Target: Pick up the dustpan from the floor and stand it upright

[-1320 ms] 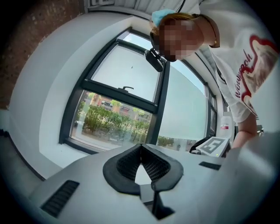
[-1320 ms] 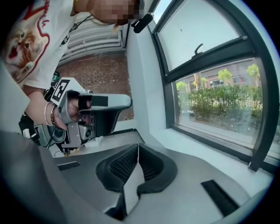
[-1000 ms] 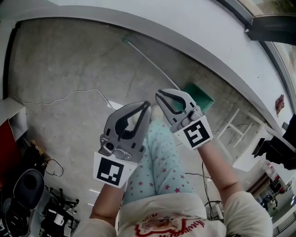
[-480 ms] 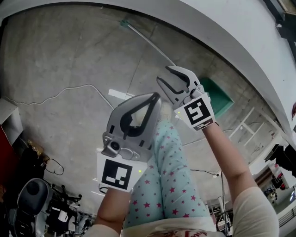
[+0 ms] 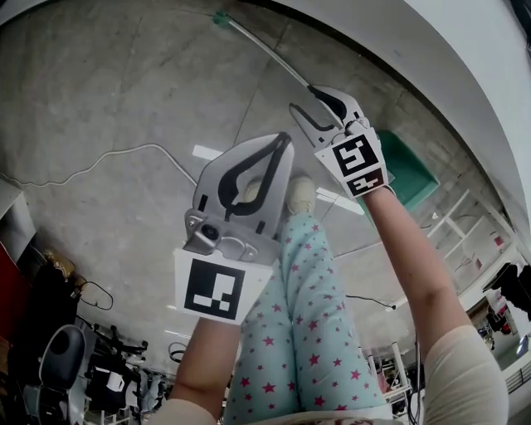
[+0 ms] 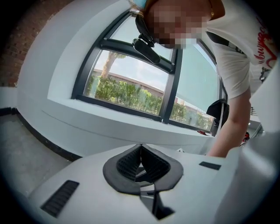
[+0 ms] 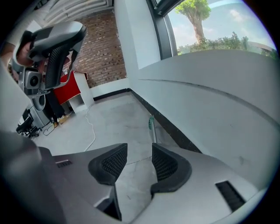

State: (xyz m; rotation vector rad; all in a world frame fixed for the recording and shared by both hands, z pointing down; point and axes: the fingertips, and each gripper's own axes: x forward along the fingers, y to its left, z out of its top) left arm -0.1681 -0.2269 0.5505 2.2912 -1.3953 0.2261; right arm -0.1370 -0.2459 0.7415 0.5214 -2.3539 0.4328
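The dustpan lies on the concrete floor beside the white wall. Its green pan (image 5: 408, 172) is at the right, and its long metal handle (image 5: 257, 48) runs up-left to a green tip (image 5: 220, 17). My right gripper (image 5: 302, 97) hangs over the handle's lower stretch. Its jaws have just been opening and now stand open with nothing between them. The right gripper view looks past that gripper (image 7: 139, 148) at the handle (image 7: 153, 131) on the floor ahead. My left gripper (image 5: 287, 138) is shut and empty, left of the right one. In its own view the left gripper (image 6: 141, 146) faces a window wall.
A white cable (image 5: 99, 164) snakes over the floor at the left. Dark clutter and cables (image 5: 58, 357) fill the lower-left corner. A white shelf frame (image 5: 465, 241) stands at the right. The person's star-patterned leg (image 5: 299, 315) and shoe (image 5: 300, 195) are below the grippers. A red cabinet (image 7: 74, 85) stands far off.
Both grippers have sunk toward the floor and look larger against it. The right gripper's jaws have gone from shut to open, and it now overlaps the dustpan handle.
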